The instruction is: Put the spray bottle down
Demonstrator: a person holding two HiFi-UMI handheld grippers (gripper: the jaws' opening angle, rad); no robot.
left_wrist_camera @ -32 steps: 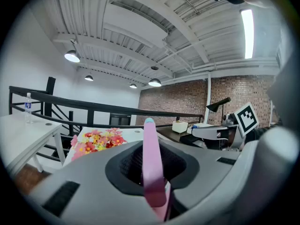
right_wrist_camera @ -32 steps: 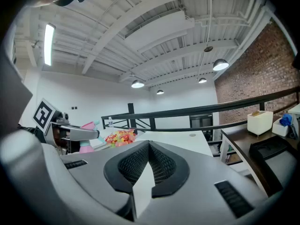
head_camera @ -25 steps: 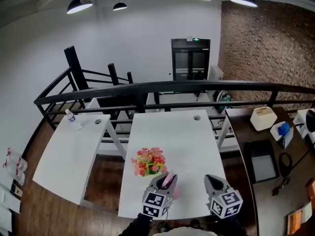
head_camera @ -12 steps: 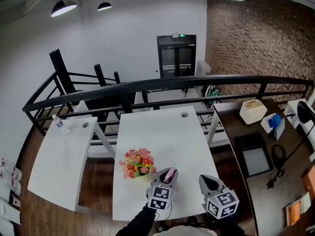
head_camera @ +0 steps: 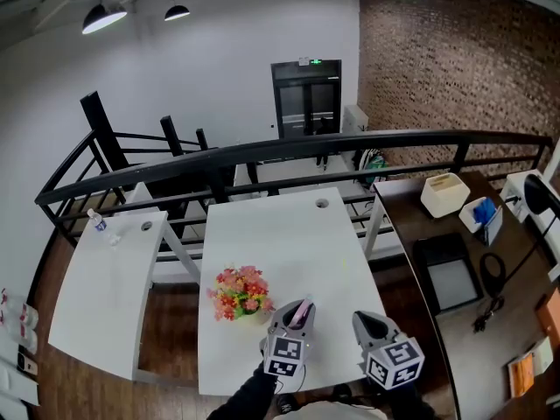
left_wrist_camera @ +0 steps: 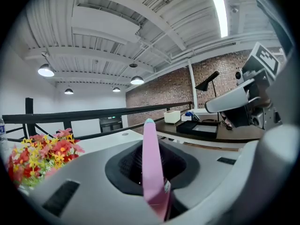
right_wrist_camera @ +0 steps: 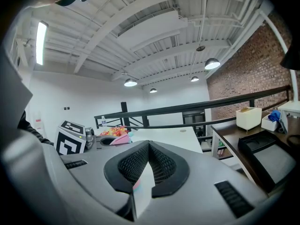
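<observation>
A white worktop (head_camera: 297,252) is spread ahead of the jaws. A bunch of flowers (head_camera: 238,291) is set on it just left of them, and a cable hole (head_camera: 322,204) is seen well beyond.

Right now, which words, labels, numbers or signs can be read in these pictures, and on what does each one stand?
No text can be read here.
Green sign over the door: too small to read.
Label of the water bottle on the left table: too small to read.
Left cube and right cube: square markers only, no words or numbers.
</observation>
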